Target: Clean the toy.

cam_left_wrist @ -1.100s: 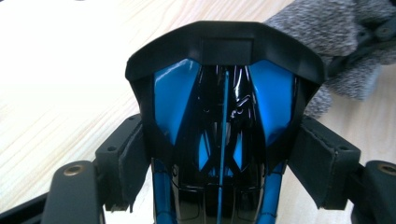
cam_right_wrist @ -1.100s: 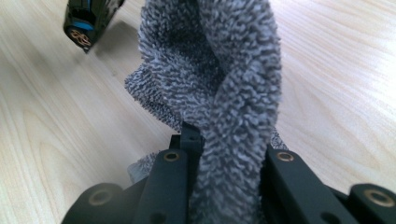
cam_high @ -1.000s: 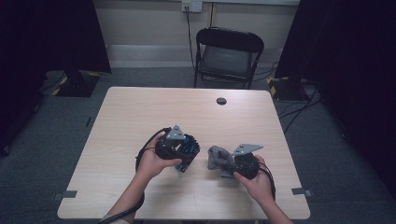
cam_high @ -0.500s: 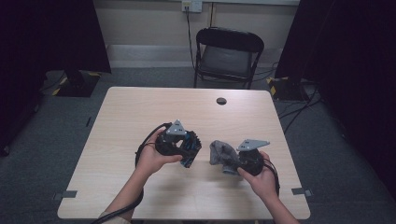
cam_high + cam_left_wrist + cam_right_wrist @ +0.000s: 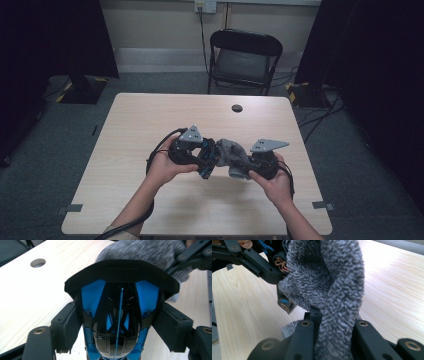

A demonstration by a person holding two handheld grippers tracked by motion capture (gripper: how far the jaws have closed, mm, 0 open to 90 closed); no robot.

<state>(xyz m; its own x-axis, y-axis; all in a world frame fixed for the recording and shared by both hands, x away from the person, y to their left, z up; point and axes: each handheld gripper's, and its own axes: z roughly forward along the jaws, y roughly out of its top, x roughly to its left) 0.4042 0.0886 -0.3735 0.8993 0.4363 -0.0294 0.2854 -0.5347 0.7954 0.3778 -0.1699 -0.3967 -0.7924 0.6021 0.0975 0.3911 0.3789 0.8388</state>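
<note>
My right gripper [image 5: 332,340], at the bottom of its own view, is clamped on a fold of the grey terry cloth [image 5: 329,277]; the pile runs up between the jaws, so I have it hanging free for wiping. My left gripper [image 5: 120,322] is closed around a glossy black-and-blue toy car [image 5: 117,315], nose to the lens, with the cloth [image 5: 147,252] just behind it at upper right of that frame. In the high view both meet at frame centre, the cloth [image 5: 232,155] touching the car [image 5: 207,160], held just above the table [image 5: 150,115]. Near edge is close to my wrists, so little room to pull back. Far half is open, apart from the small dark grommet hole [image 5: 237,108] towards the top edge. Folding chair [image 5: 245,55] beyond that, well apart
</note>
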